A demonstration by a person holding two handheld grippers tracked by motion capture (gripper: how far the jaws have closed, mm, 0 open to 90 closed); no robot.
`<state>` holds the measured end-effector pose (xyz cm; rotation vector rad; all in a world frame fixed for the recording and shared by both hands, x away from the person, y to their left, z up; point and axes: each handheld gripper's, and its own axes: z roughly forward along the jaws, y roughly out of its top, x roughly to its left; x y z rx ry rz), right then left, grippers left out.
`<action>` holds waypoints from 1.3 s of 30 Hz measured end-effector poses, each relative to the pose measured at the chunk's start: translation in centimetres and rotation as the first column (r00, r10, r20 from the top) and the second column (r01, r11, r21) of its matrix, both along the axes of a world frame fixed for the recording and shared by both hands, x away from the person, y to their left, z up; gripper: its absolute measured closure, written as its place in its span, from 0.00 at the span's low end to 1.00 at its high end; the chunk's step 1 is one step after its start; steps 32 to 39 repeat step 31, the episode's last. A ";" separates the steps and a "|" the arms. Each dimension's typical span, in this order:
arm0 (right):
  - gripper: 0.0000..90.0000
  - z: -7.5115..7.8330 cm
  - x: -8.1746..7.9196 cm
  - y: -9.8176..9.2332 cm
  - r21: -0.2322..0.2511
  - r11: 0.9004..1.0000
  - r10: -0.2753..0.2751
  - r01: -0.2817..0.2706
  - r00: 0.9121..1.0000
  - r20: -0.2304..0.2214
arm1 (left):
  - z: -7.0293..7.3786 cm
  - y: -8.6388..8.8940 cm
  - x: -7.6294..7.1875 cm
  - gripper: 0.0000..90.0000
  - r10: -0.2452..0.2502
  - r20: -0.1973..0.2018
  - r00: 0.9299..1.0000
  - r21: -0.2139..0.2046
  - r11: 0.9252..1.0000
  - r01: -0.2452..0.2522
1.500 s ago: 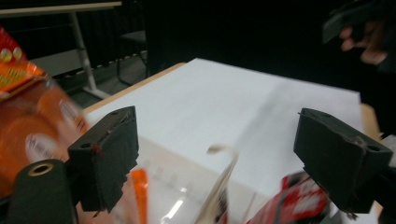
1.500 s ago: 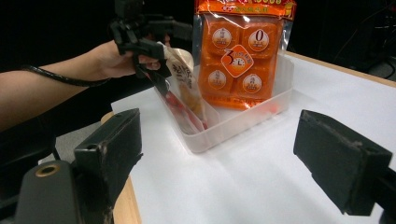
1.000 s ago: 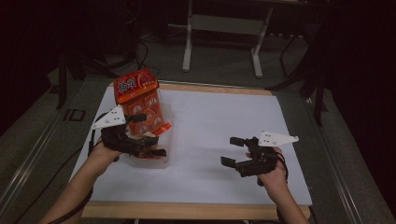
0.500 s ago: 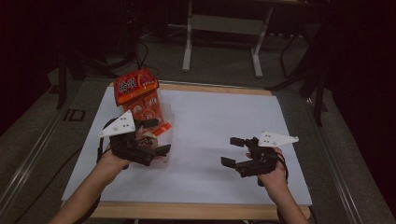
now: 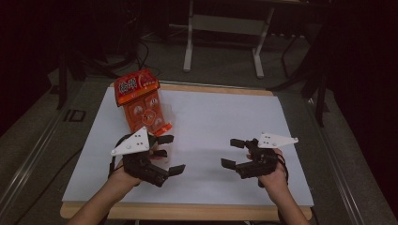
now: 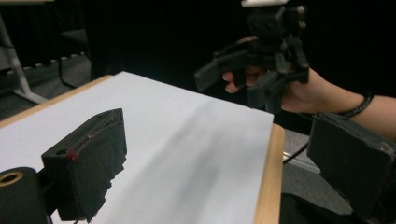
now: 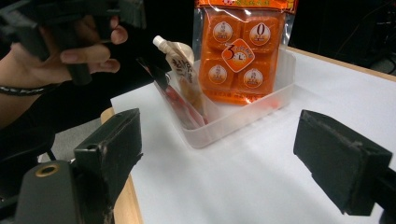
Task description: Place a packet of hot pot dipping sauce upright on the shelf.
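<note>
A dark room surrounds your bench (image 5: 206,136), which is covered by a white sheet with a wooden rim showing at the near edge. The clear tub (image 7: 243,116) sits at about 10 o'clock on that sheet, and it holds the orange pack (image 7: 240,51) standing upright against its far wall, so the printed face is easy to read and easy to pinch from above. Beside the pack, a pale spouted pouch (image 7: 182,70) leans in the same tub, with a thin red-edged packet tilted next to it; the tub walls keep them all from sliding flat.

Your left gripper (image 5: 164,157) hovers just at the 6 o'clock side of the tub, jaws apart and holding nothing, which looks like a stance clear of the contents. Your right gripper (image 5: 233,152) hangs at about 4 o'clock on the sheet, well apart from the tub, jaws also spread and empty, turned toward the tub as if waiting its turn. Nothing lies between the two grippers.
</note>
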<state>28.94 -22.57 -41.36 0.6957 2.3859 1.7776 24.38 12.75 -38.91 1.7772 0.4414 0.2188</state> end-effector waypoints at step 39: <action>0.17 -0.9 0.4 0.0 -0.019 1.000 -0.006 0.006 1.000 -0.011 | -5.8 -3.1 -2.5 0.06 -0.102 -0.044 0.994 0.054 0.993 0.104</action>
